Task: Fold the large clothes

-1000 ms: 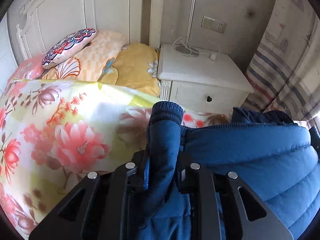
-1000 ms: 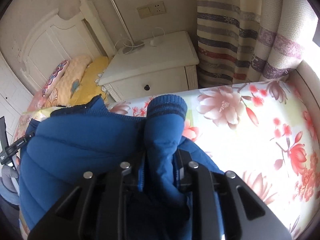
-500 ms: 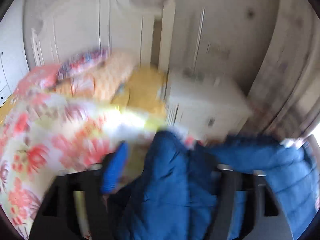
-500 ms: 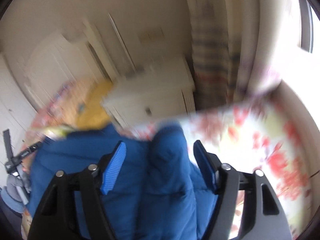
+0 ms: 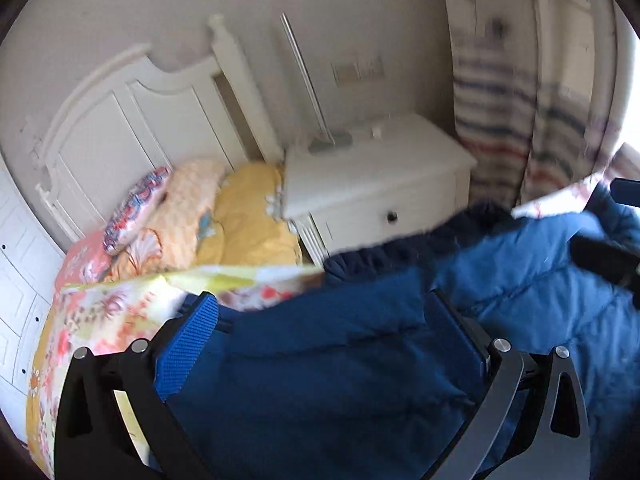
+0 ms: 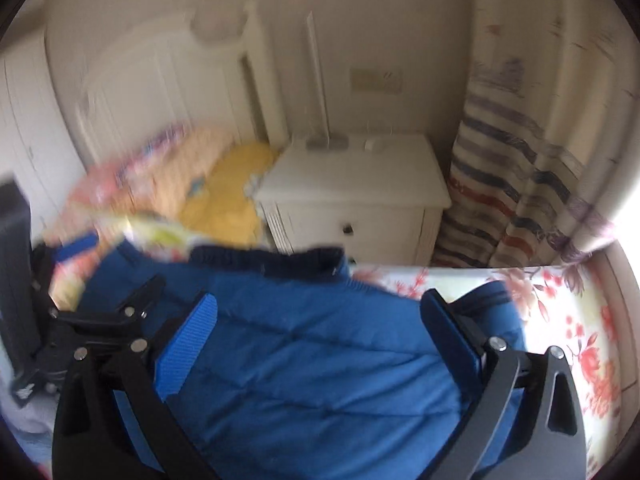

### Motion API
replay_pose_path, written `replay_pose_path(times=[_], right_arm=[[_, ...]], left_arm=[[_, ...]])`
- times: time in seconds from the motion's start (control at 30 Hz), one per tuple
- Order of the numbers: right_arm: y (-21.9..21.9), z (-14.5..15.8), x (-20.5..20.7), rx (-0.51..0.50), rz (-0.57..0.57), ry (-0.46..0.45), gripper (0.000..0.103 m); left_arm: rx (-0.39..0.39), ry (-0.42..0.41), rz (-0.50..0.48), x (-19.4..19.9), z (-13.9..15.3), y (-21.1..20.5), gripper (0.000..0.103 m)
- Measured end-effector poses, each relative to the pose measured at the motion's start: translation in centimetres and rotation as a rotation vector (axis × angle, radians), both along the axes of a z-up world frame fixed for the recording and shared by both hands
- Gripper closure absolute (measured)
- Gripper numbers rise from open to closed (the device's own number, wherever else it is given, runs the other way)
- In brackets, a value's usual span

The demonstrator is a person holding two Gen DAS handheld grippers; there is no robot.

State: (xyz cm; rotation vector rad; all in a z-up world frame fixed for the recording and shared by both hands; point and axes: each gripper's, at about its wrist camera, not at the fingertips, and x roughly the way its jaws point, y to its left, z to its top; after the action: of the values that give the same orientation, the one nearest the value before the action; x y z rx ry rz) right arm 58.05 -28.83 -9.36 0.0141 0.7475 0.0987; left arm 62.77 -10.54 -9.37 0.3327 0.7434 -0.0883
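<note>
Both the left gripper (image 5: pixel 332 344) and the right gripper (image 6: pixel 320 344) hover with jaws spread wide, gripping nothing, over the blue puffer jacket (image 6: pixel 304 340) lying on the floral bedspread (image 6: pixel 568 320) near the bed's nightstand-side edge, apparently freed to choose the next fold's grip.

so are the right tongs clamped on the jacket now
No, the right tongs stand wide open, their blue pads apart over the jacket.
</note>
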Motion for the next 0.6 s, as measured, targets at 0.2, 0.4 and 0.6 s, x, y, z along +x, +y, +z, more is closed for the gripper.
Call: replay_pose_path(times=[0.2, 0.4, 0.6], right_arm=[[1.5, -5.5, 4.0, -0.034, 0.012, 0.171, 0.010], [2.2, -7.8, 5.2, -0.091, -0.014, 0.194, 0.003], [1.7, -8.3, 5.8, -0.082, -0.018, 0.197, 0.002]], left_arm=[[-0.126, 0.152, 0.026, 2.3, -4.7, 1.7, 0.004], [-0.115, 0.128, 0.050, 2.3, -6.5, 1.2, 0.004], [-0.126, 0.131, 0.053, 2.6, -6.7, 1.3, 0.004]])
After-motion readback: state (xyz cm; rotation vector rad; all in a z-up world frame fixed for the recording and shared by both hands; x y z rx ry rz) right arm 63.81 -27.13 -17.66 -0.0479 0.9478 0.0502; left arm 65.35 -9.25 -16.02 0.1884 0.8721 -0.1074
